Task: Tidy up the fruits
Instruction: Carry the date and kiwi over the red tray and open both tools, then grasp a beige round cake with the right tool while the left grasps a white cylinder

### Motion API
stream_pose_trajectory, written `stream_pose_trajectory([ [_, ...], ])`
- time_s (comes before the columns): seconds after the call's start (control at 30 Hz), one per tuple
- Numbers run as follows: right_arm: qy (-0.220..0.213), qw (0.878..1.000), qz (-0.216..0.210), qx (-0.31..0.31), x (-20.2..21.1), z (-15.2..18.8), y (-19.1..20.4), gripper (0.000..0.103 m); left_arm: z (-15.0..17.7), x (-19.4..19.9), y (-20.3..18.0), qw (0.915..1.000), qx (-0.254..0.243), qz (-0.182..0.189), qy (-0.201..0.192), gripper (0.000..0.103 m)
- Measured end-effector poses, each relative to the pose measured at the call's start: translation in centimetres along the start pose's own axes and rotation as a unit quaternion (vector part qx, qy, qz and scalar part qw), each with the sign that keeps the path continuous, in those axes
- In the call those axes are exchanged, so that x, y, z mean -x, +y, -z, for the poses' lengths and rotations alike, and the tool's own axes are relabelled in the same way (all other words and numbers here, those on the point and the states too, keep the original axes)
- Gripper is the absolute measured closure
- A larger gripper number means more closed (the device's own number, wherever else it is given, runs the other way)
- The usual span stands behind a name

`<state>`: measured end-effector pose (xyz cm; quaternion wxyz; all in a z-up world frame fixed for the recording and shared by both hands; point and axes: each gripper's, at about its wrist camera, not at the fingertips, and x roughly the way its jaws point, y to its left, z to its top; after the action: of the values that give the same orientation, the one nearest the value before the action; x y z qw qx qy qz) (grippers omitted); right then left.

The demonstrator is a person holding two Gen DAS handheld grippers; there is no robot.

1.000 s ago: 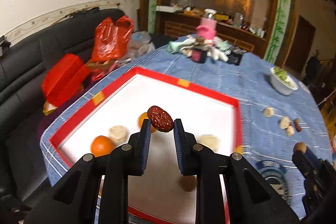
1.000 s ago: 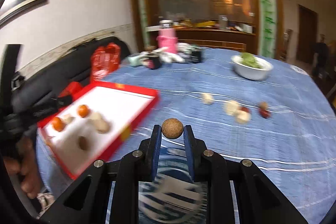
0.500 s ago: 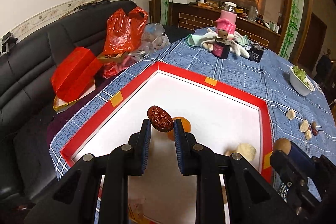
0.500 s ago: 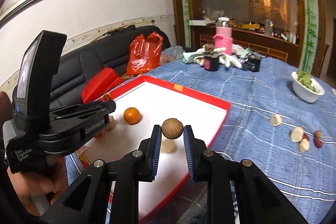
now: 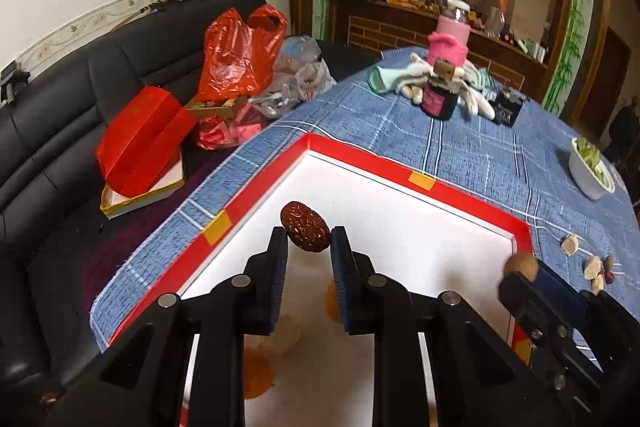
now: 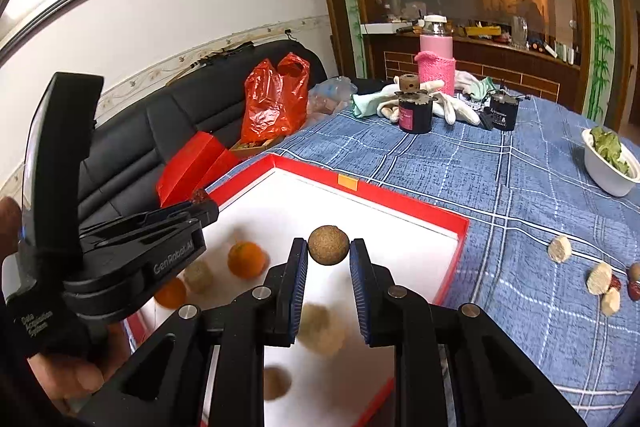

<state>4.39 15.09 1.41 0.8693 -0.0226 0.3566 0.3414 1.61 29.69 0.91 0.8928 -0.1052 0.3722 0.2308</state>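
While both sit above the red-rimmed tray [image 5: 460, 193], we note left gripper [image 5: 309, 246] pinching a red date [image 5: 305, 231], right gripper [image 6: 329, 254] clamping a brown ball [image 6: 328, 245].

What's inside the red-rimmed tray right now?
The red-rimmed tray holds two oranges, pale fruit pieces and a brown round fruit. The grippers hide parts of its floor.
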Motion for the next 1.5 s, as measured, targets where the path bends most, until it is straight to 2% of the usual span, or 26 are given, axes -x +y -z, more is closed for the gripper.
stream_pose_trajectory([
  [0.17,0.021,1.0,-0.004,-0.014,-2.3,-0.2,-0.5,0.08,0.1,-1.0,-1.3,0.9997,-0.02,0.001,0.011,0.083],
  [0.57,0.033,0.999,-0.007,-0.022,-3.5,0.1,-1.3,0.08,-0.3,-2.0,-1.1,0.9994,-0.024,-0.022,0.012,0.083],
  [0.83,0.056,0.998,-0.003,-0.032,-4.5,0.4,-1.7,0.08,-0.1,-2.4,-0.8,0.9988,-0.027,-0.036,0.02,0.083],
  [1.03,0.055,0.998,0.0,-0.038,-4.2,0.7,-2.0,0.08,-0.1,-2.2,-1.0,0.9983,-0.033,-0.044,0.021,0.083],
  [1.17,0.063,0.997,0.002,-0.04,-4.4,0.6,-2.1,0.079,0.0,-3.0,-1.2,0.9974,-0.035,-0.043,0.047,0.083],
  [1.23,0.069,0.997,-0.002,-0.042,-4.4,0.7,-2.2,0.072,0.0,-3.2,-1.3,0.9966,-0.036,-0.045,0.058,0.082],
  [1.27,0.065,0.997,-0.006,-0.041,-4.0,0.8,-2.2,0.068,0.1,-3.1,-1.3,0.9963,-0.035,-0.05,0.061,0.078],
  [1.3,0.062,0.997,-0.006,-0.041,-3.8,0.8,-2.3,0.061,0.1,-3.0,-1.2,0.9959,-0.032,-0.058,0.061,0.067],
  [1.33,0.059,0.997,-0.007,-0.041,-3.5,0.9,-2.3,0.057,0.2,-2.8,-1.2,0.9957,-0.031,-0.064,0.059,0.058],
  [1.37,0.056,0.998,-0.007,-0.041,-3.1,1.0,-2.5,0.056,0.1,-2.5,-1.2,0.9952,-0.03,-0.075,0.055,0.042],
  [1.4,0.054,0.998,-0.006,-0.043,-2.8,1.1,-2.7,0.053,0.2,-2.2,-1.1,0.9952,-0.029,-0.078,0.051,0.032],
  [1.5,0.046,0.998,-0.004,-0.049,-1.5,1.5,-3.6,0.051,0.2,-1.0,-1.0,0.9956,-0.022,-0.086,0.031,0.03],
])
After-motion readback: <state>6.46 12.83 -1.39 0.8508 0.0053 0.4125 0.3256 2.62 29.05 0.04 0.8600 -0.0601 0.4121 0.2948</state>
